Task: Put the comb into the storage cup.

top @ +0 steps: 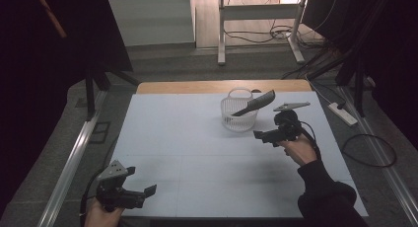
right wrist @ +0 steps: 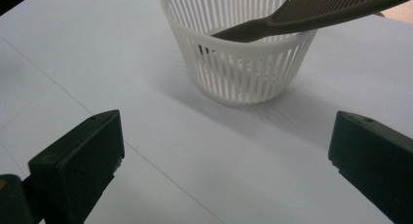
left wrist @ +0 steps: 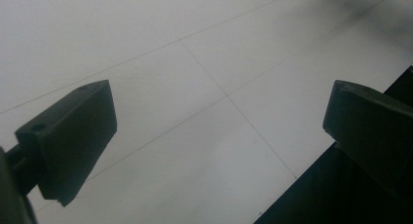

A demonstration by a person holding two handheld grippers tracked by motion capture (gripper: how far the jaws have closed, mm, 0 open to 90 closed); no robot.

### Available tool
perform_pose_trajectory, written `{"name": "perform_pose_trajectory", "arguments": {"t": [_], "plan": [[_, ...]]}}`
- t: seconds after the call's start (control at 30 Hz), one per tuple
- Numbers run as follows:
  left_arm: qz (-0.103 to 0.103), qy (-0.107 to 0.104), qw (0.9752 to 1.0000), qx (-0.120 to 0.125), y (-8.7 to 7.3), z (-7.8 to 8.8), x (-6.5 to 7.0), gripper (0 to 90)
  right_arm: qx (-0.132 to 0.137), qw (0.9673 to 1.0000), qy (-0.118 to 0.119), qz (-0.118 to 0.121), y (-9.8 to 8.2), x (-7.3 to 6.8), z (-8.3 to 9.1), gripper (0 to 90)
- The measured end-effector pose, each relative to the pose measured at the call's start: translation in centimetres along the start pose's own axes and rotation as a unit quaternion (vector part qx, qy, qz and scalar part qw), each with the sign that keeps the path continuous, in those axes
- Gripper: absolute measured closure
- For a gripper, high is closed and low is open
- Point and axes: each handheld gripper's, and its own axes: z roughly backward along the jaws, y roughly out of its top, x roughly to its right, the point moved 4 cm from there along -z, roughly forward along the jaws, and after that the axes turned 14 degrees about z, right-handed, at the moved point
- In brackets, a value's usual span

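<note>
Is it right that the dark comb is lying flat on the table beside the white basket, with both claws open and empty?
Not quite. The dark comb stands in the white basket, leaning on its rim, as the right gripper view shows. The left claw and right claw are indeed open and empty.

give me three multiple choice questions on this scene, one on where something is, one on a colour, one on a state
1. Where is the comb?
A. flat on the table
B. leaning in the basket, its toothed end out over the rim
C. between the right gripper's jaws

2. What colour is the basket?
A. white
B. black
C. red

3. How do the jaws of the right gripper stand?
A. shut on the comb
B. shut on nothing
C. open, holding nothing

Answers:
1 B, the handle dips inside the basket and the teeth stick out past the rim.
2 A, its slotted wall is white in the right gripper view.
3 C, the two black jaws stand wide apart with bare table between them, short of the basket.
</note>
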Motion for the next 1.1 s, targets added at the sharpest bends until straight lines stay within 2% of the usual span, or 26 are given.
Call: {"name": "perform_pose_trajectory", "arguments": {"t": [0.57,0.8,1.1], "plan": [[0.005,-0.006,1.0,0.0,0.0,0.0,-0.1,0.1,0.007,0.9997,0.021,0.009,-1.4,-2.3,1.2,0.0],[0.001,-0.012,0.9999,0.001,0.0,0.1,-0.1,0.2,0.001,0.9994,0.017,0.029,-1.9,-3.4,1.6,0.0],[0.002,-0.015,0.9999,0.002,0.0,0.1,-0.1,0.2,-0.001,0.9995,0.018,0.028,-3.2,-4.0,2.6,0.0]]}}
